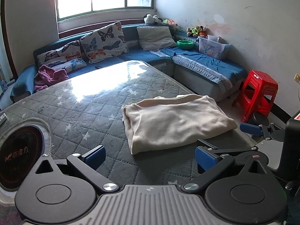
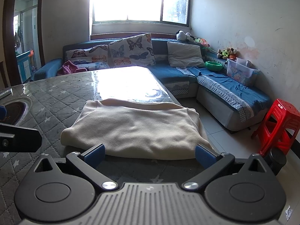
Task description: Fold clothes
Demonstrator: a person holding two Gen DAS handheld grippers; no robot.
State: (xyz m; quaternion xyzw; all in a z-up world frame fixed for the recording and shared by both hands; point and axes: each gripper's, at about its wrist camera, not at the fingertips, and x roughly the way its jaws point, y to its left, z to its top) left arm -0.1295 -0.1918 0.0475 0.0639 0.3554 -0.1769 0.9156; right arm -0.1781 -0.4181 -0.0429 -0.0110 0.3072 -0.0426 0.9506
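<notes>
A folded cream garment [image 1: 176, 121] is seen lying flat on the quilted table [image 1: 84, 116], just ahead and right of the left gripper [image 1: 150, 158] and directly ahead of the right gripper [image 2: 150, 155], both spread wide and holding nothing.
</notes>
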